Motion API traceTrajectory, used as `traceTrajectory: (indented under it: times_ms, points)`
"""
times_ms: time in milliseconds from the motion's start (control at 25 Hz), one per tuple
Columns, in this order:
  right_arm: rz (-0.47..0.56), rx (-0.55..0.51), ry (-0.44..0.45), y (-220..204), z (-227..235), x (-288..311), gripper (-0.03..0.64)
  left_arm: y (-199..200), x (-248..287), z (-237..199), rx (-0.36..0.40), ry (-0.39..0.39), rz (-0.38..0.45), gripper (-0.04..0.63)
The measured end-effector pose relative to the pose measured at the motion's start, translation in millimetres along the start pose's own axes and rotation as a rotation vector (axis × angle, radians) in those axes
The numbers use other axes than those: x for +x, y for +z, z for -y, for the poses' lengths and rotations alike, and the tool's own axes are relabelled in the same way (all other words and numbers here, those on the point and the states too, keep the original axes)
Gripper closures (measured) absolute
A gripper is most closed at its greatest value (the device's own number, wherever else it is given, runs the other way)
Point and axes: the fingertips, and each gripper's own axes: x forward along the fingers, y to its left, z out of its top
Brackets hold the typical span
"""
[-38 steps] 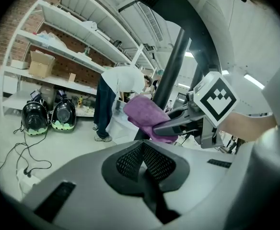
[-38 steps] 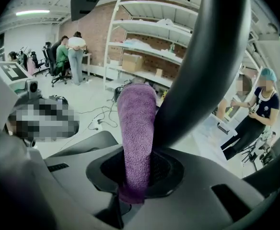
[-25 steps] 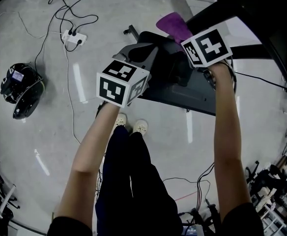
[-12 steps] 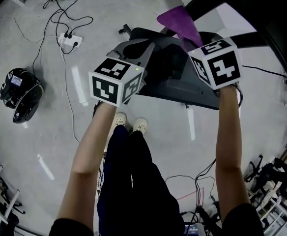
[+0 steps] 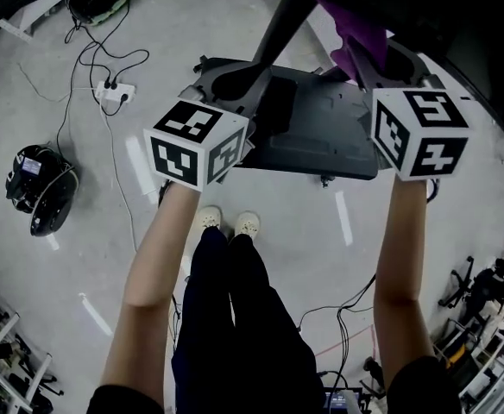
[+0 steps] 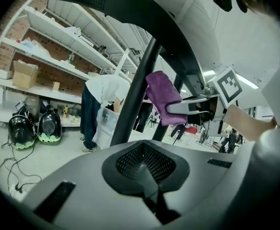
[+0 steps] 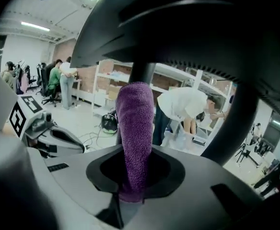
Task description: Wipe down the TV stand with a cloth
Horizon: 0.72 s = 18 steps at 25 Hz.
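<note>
The TV stand has a dark grey base plate (image 5: 321, 136) on the floor and a black pole (image 5: 274, 28) that rises toward the dark screen overhead (image 7: 178, 28). My right gripper (image 5: 381, 63) is shut on a purple cloth (image 5: 355, 33). The cloth (image 7: 135, 143) stands upright from its jaws, right in front of the pole (image 7: 142, 73). My left gripper (image 5: 222, 84) hovers over the base's left end, jaws together and holding nothing. The left gripper view shows the pole (image 6: 135, 95) with the cloth (image 6: 161, 97) just to its right.
A white power strip (image 5: 114, 91) and loose cables lie on the floor at the left, near a black helmet (image 5: 38, 188). My shoes (image 5: 230, 222) stand just before the base. Shelving (image 6: 58, 56) and a bent-over person (image 6: 101, 104) are behind the stand.
Both grippers have moved forward and up over the stand's base. The right one carried the cloth rightward and higher, close to the pole under the screen.
</note>
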Motion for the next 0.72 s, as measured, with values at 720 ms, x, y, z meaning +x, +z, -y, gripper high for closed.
traceTrajectory:
  times_ms: [720]
  points:
    - [0.033, -0.026, -0.007, -18, -6, 58, 0.528, -32, 4, -20, -0.041, 0.056, -0.028, 0.588]
